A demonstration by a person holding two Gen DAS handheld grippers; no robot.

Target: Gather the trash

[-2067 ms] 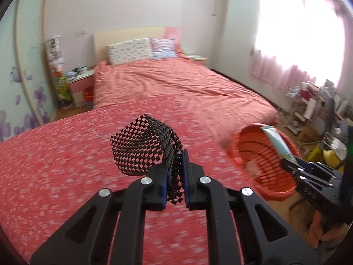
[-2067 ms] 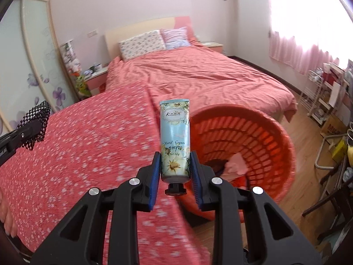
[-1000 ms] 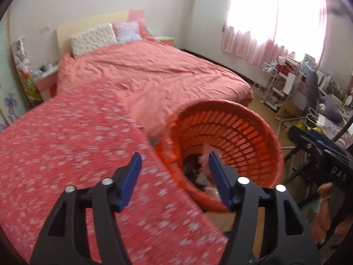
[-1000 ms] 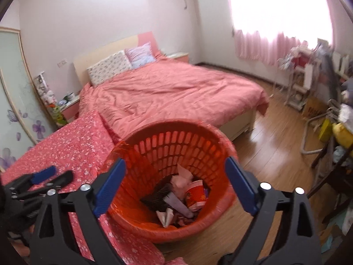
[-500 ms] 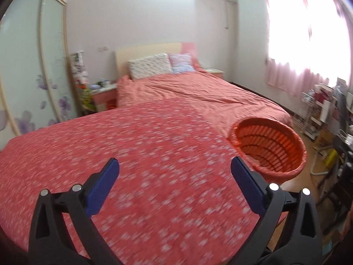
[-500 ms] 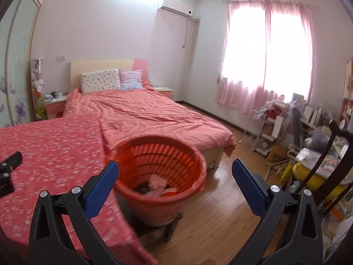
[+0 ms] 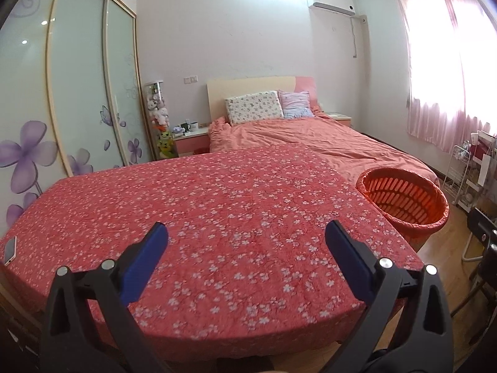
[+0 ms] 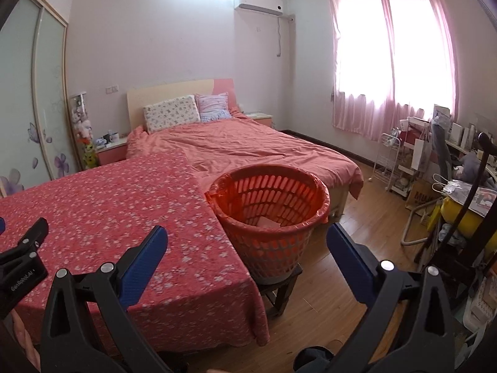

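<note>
An orange slatted basket (image 8: 270,208) lined with an orange bag stands on a low dark stool at the right end of a table with a red flowered cloth (image 7: 217,217). A pale scrap shows inside the basket. My left gripper (image 7: 247,239) hangs wide open over the cloth with nothing between its blue pads. My right gripper (image 8: 247,239) is also wide open and empty, pointing at the basket from a little way back. In the left wrist view the basket (image 7: 403,202) sits at the right. The left gripper's body (image 8: 21,264) shows at the left edge of the right wrist view.
A phone (image 7: 9,250) lies on the cloth's left edge. A bed (image 8: 242,149) with a salmon cover lies behind the table and basket. Sliding wardrobe doors (image 7: 62,93) fill the left wall. A white wire rack (image 8: 388,161) and a cluttered desk (image 8: 459,168) stand at the right on wooden floor.
Both grippers let go of their items into the basket, opened wide and drew back. The left one swung left over the table; the basket now looks smaller and farther in both views.
</note>
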